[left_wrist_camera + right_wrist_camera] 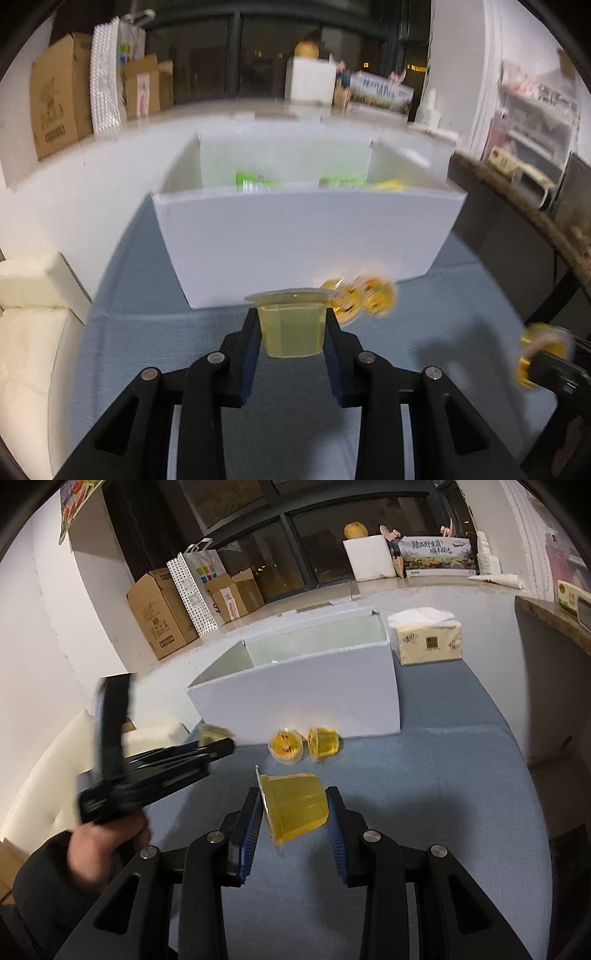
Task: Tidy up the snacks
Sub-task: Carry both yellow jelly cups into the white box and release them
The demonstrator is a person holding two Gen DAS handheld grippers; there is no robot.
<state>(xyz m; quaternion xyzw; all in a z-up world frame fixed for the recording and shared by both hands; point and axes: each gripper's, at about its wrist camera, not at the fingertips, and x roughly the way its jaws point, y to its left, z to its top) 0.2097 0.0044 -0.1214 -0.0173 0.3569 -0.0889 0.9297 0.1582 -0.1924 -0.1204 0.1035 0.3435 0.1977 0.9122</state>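
Observation:
My left gripper point(291, 314) is shut on an upright yellow jelly cup point(291, 328), held above the blue cloth just in front of the white box point(303, 243). Inside the box lie green packets point(255, 181) and something yellow point(388, 184). My right gripper point(293, 792) is shut on a second jelly cup point(295, 808), which lies on its side with its lid against the left pad. Two loose jelly cups point(286, 746) point(325, 744) rest on the cloth against the box point(306, 701) front. In the right wrist view, the left gripper point(218, 744) is blurred at left, held by a hand point(107, 842).
A tissue pack point(428, 638) stands right of the box. Cardboard boxes point(159, 613) and a paper bag point(199, 579) line the far wall by the dark window. A cream sofa point(33, 332) borders the table's left side, and a dark counter point(517, 206) its right.

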